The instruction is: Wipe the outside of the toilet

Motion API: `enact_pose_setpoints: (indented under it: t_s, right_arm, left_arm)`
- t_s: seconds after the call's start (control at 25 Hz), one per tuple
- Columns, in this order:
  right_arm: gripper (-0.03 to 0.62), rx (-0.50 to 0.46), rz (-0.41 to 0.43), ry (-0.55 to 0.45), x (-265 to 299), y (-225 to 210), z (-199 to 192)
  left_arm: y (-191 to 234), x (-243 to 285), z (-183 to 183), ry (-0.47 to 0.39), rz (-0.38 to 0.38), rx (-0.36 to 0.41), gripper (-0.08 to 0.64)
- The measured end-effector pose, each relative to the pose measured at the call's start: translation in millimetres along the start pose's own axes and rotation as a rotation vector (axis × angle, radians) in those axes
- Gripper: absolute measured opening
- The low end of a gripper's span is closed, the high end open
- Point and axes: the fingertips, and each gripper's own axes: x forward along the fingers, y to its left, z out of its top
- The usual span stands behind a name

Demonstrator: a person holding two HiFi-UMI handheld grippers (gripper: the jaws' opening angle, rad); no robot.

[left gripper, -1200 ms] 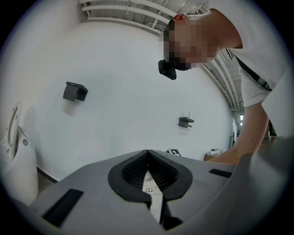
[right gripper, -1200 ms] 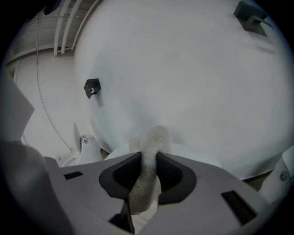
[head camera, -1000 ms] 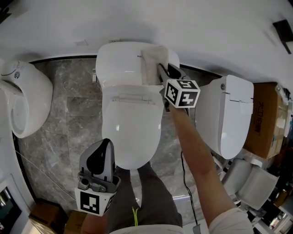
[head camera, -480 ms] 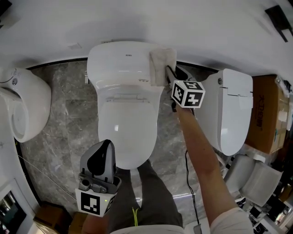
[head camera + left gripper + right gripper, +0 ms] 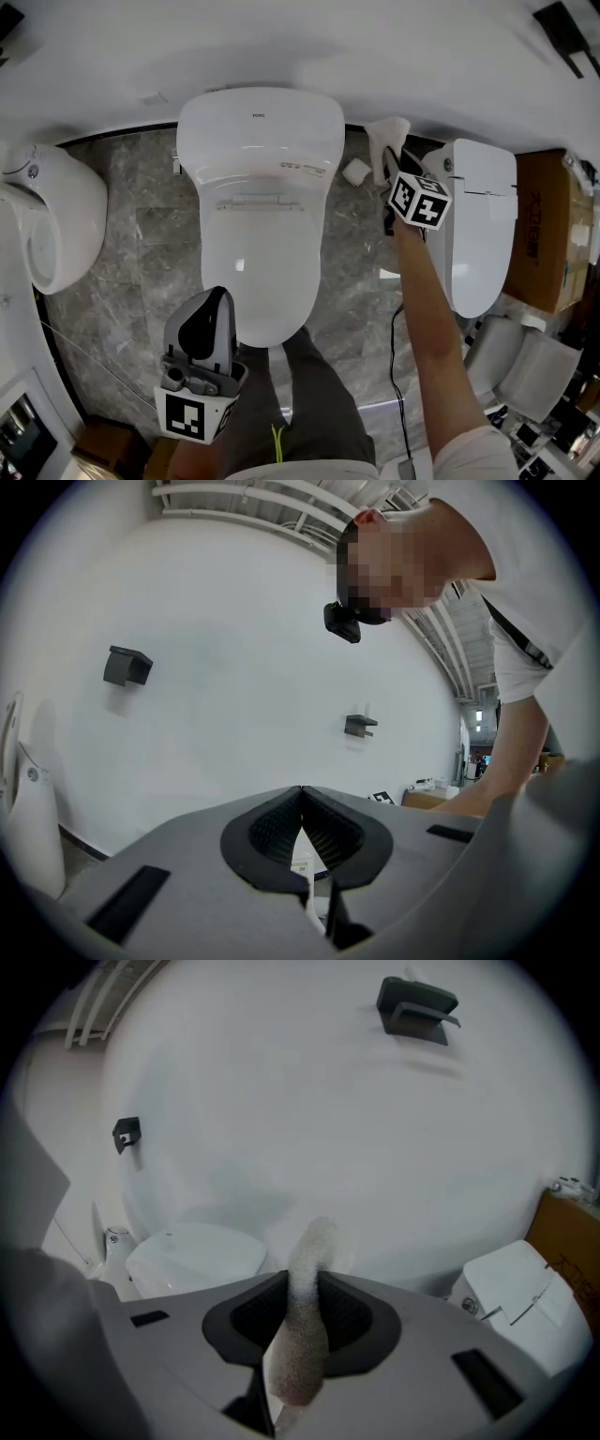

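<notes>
A white toilet (image 5: pixel 260 202) with its lid down stands at the centre of the head view; it also shows at the left of the right gripper view as the toilet (image 5: pixel 195 1252). My right gripper (image 5: pixel 386 155) is off the toilet's right side, near the wall, shut on a white cloth (image 5: pixel 388 137). That cloth (image 5: pixel 303 1326) stands up between the jaws in the right gripper view. My left gripper (image 5: pixel 208 330) hangs in front of the bowl, tilted up at the wall. Its jaws meet at the tips with nothing held.
A second white toilet (image 5: pixel 478 230) stands close on the right, a third white fixture (image 5: pixel 47 211) on the left. A small white object (image 5: pixel 356 172) lies on the marble floor by the tank. Cardboard boxes (image 5: pixel 548 234) sit at far right. A person leans over in the left gripper view.
My right gripper has slid with the cloth from the top of the toilet tank to the right, off its edge and into the gap beside the neighbouring toilet. The left gripper stayed put.
</notes>
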Motion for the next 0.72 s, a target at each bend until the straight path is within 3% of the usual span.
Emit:
enact_pose_setpoints:
  t_s: [0.28,0.72]
  right_arm:
    - [0.114,0.059,-0.037,-0.058,-50,-28,9]
    - [0.114,0.133,0.065,-0.192,-158,32,73]
  left_arm:
    - [-17,-9,12,-0.011,-0.022,0.018,0.017]
    - [-39,-51,89,-0.072,-0.052,0.065,0.017]
